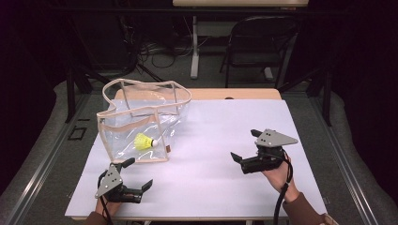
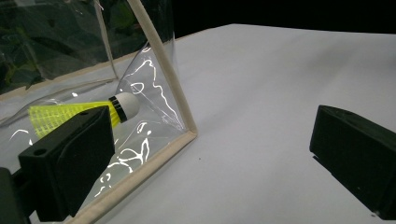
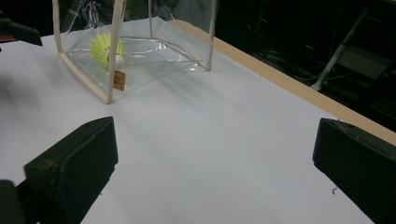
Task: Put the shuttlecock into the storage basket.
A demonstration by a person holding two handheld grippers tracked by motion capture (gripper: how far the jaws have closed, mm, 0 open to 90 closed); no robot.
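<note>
With the shuttlecock lying inside the bag, both hand-held grippers, left and right, rest wide open and empty on the desk, likely ready to reach in.

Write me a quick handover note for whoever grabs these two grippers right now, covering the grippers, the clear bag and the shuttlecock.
Left gripper: open, holding nothing, low over the table's near left, just in front of the clear bag.
Right gripper: open, holding nothing, over the right side of the white table, apart from the bag.
The yellow shuttlecock lies inside the bag, cork end toward the bag's near corner.
Done: shuttlecock is in the bag.
Left: likely closing or moving the bag; neither gripper touches it yet.
</note>
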